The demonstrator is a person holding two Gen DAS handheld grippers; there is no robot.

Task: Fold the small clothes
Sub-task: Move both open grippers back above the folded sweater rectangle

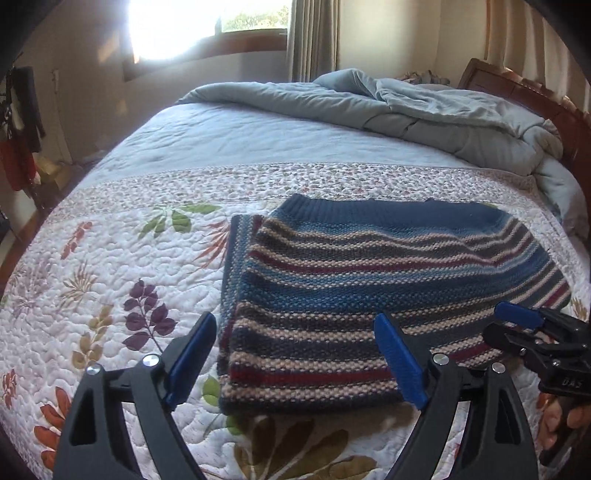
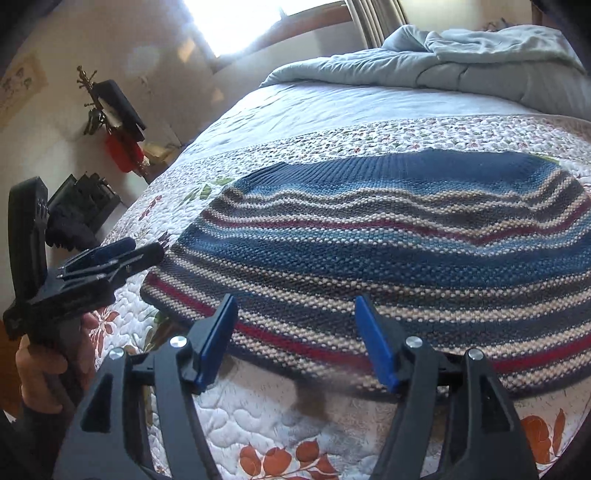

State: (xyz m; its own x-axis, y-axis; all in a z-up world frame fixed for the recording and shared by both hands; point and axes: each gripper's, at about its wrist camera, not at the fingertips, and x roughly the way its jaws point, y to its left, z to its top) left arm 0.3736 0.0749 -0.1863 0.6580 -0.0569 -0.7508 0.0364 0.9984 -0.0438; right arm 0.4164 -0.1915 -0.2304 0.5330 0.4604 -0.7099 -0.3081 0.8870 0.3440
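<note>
Grippers hovering over folded sweater (image 1: 369,280)

Left gripper (image 1: 295,362) and right gripper (image 2: 295,339) are gaping empty at lower frame, clearing the hem.

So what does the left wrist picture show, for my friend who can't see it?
A folded striped knitted sweater lies on a flowery quilt on a bed. The left gripper hangs open over the sweater's near left corner, gripping nothing, and the right gripper pokes in at the right edge. A crumpled grey duvet sits behind, under a bright window.
</note>
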